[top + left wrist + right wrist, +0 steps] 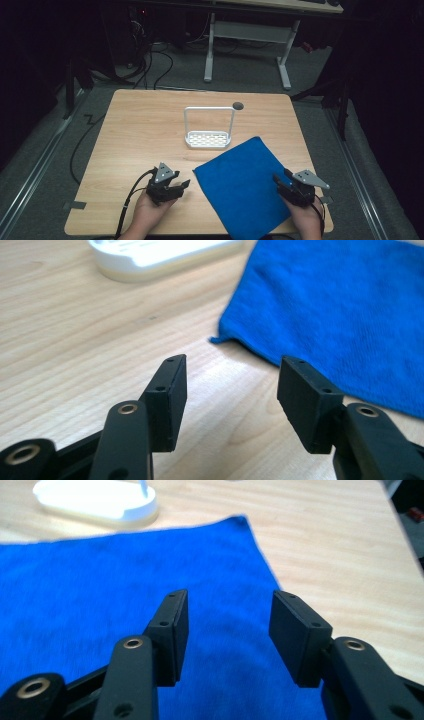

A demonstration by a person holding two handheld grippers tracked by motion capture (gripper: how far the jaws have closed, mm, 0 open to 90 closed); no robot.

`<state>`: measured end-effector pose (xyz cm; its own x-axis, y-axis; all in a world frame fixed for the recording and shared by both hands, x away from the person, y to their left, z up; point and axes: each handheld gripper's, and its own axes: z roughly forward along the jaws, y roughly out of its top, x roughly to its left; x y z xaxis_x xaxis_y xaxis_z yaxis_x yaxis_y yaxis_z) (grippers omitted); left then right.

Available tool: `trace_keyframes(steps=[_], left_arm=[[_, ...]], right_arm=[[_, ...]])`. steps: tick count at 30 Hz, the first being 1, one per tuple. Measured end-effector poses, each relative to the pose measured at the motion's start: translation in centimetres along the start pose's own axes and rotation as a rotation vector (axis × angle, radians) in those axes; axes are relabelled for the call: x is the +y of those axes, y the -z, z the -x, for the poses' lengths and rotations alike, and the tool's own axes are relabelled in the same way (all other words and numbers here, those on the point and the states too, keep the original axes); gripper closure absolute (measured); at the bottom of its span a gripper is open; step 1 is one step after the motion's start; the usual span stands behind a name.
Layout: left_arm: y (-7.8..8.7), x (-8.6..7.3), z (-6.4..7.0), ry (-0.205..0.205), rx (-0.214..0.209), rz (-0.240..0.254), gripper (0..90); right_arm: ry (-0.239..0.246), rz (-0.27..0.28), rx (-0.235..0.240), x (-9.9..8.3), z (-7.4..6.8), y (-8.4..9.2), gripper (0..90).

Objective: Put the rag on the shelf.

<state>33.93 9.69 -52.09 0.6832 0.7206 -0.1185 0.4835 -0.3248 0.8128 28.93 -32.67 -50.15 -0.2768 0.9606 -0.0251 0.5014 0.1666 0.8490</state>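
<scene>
A blue cloth [244,186] lies flat on the wooden table [145,125], its near corner hanging over the front edge. Behind it stands a white rack [208,129] with a slotted base and a tall hoop. My left gripper [182,186] rests near the cloth's left corner, open, with bare wood between its jaws; the cloth [340,315] lies ahead to the right and the rack's base [160,255] is ahead. My right gripper [278,181] is open over the cloth's right edge, nothing held; the cloth [100,595] spreads under its jaws and the rack [95,502] sits beyond.
A small dark round hole [238,105] marks the table behind the rack. A white-legged desk [247,45] and cables [150,60] stand on the floor beyond the table. Bare wood spreads to the left of the rack.
</scene>
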Motion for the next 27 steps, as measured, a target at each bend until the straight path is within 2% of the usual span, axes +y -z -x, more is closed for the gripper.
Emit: trace_keyframes(steps=[2,4,7,8,10,14,18,21,23,24,25,26,27], left_arm=[[-0.1,0.1,-0.1,0.005,0.002,0.002,46.0],[-0.3,0.1,0.0,0.013,-0.008,0.008,46.0],[-0.7,0.2,0.2,0.001,-0.005,0.000,45.3],[-0.9,0.2,0.3,0.012,-0.024,-0.006,45.5],[-1.1,0.3,0.5,0.013,-0.032,-0.012,45.5],[-1.7,0.3,1.5,-0.025,-0.053,-0.027,43.8],[-1.9,0.5,2.5,-0.056,-0.066,-0.022,43.8],[-2.1,0.6,3.0,-0.058,-0.086,-0.023,44.9],[-2.3,0.7,3.6,-0.057,-0.112,-0.022,47.7],[-2.5,0.9,4.3,-0.045,-0.154,-0.019,53.0],[-2.5,0.9,4.3,-0.045,-0.154,-0.019,55.2],[-2.9,1.1,5.4,-0.055,-0.187,-0.028,57.2],[-2.9,1.1,5.4,-0.055,-0.187,-0.028,59.7]], right_arm=[[-0.010,-0.023,0.003,-0.3,0.3,-0.2,51.3],[-0.007,-0.015,0.005,-0.2,0.4,-0.3,51.3],[0.000,-0.015,0.010,-0.2,0.6,-0.4,51.3],[-0.009,-0.011,0.015,-0.3,0.8,-0.4,50.9],[-0.013,-0.016,0.015,-0.3,0.9,-0.4,50.7],[-0.020,-0.014,0.021,-0.1,1.5,-0.7,51.5],[-0.021,-0.023,0.019,-0.1,1.5,-0.9,53.9],[-0.018,-0.022,0.021,0.0,1.4,-0.9,54.0],[-0.014,-0.021,0.024,0.0,1.3,-0.9,54.2],[-0.007,-0.022,0.021,0.1,1.2,-0.9,54.0],[-0.007,-0.022,0.021,0.1,1.2,-0.9,54.0],[-0.003,-0.020,0.018,0.1,1.2,-1.0,54.4],[-0.003,-0.020,0.018,0.1,1.2,-1.0,54.4]])
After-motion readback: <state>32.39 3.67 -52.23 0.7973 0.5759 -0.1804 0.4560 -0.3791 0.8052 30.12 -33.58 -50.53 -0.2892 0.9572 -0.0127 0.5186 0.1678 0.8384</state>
